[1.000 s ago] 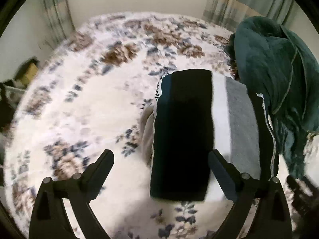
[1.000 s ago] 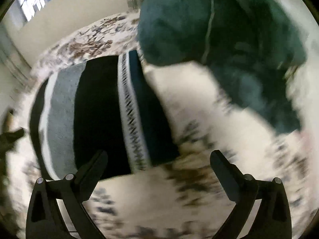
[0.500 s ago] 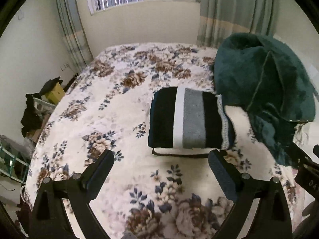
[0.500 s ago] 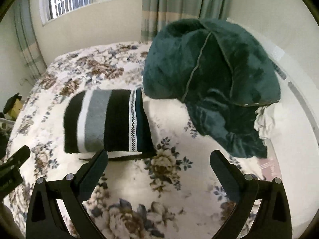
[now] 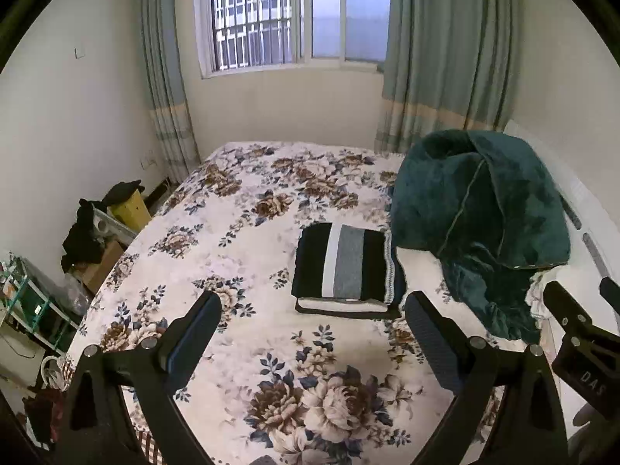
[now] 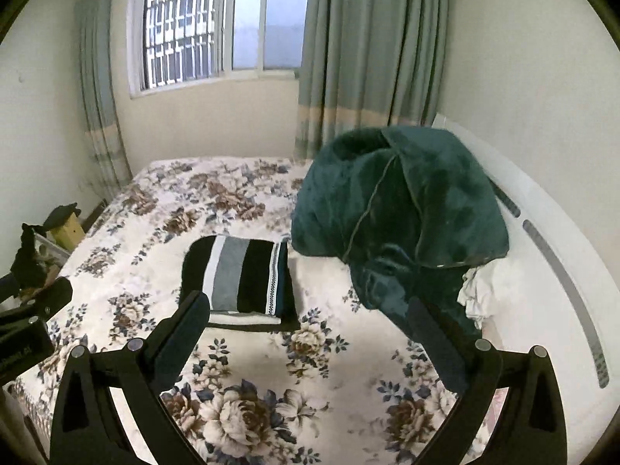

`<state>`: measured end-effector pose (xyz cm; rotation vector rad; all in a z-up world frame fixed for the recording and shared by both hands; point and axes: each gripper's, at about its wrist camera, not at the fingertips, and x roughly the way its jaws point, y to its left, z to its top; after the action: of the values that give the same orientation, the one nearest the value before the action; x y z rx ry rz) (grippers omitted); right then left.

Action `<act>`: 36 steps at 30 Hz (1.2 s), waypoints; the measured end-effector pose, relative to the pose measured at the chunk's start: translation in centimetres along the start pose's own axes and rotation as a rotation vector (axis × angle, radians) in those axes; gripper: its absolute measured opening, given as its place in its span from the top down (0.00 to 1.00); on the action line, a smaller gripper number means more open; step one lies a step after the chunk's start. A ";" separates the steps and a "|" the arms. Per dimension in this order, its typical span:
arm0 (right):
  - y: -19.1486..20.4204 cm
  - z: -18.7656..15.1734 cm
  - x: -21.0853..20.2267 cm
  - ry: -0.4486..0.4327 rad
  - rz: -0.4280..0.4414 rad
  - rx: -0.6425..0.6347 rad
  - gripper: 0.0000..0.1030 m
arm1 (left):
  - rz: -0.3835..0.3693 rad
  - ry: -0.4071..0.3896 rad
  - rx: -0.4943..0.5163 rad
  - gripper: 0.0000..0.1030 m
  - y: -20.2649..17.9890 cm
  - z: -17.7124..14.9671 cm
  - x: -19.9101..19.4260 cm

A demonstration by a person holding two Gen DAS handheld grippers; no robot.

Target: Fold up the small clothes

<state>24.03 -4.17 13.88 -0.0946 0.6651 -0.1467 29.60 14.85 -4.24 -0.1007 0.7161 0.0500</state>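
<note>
Left tongs (image 5: 312,321): jaws spread wide, nothing between them, held raised and clear of all surfaces, pointing forward and slightly downward. Right tongs (image 6: 306,323): jaws likewise spread wide and empty, raised at a similar height and angle. The two units sit side by side, near but not touching; each shows at the edge of the other's wrist view.
</note>
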 end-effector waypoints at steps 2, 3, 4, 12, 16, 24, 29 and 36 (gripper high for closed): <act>-0.4 -0.1 -2.5 -0.014 0.011 0.007 0.00 | 0.004 -0.018 0.003 0.06 -0.2 -0.2 -1.7; -0.7 -0.1 -3.8 -0.023 0.013 0.010 0.00 | -0.001 -0.021 -0.001 0.06 -0.2 -0.4 -2.4; -0.9 -0.2 -4.7 -0.032 0.014 0.014 0.00 | -0.003 -0.022 -0.006 0.06 -0.2 -0.6 -2.8; -2.5 -0.9 -10.8 -0.084 0.039 0.013 0.00 | 0.001 -0.051 -0.025 0.06 -0.4 -1.3 -5.8; -3.0 -1.2 -12.1 -0.092 0.059 0.014 0.00 | 0.008 -0.068 -0.034 0.00 -0.4 -1.7 -6.4; -3.6 -1.4 -12.6 -0.102 0.073 0.012 0.00 | 0.042 -0.068 -0.030 0.00 -0.6 -2.3 -7.0; -3.8 -1.2 -12.6 -0.114 0.078 0.003 0.00 | 0.047 -0.077 -0.021 0.00 -0.8 -2.4 -7.3; -4.1 -1.0 -12.2 -0.107 0.094 0.007 0.00 | 0.051 -0.090 -0.013 0.00 -1.1 -2.4 -7.7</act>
<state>13.54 -6.25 21.05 -0.0640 0.5611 -0.0528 22.37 13.39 -0.90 -0.0925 0.6281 0.1071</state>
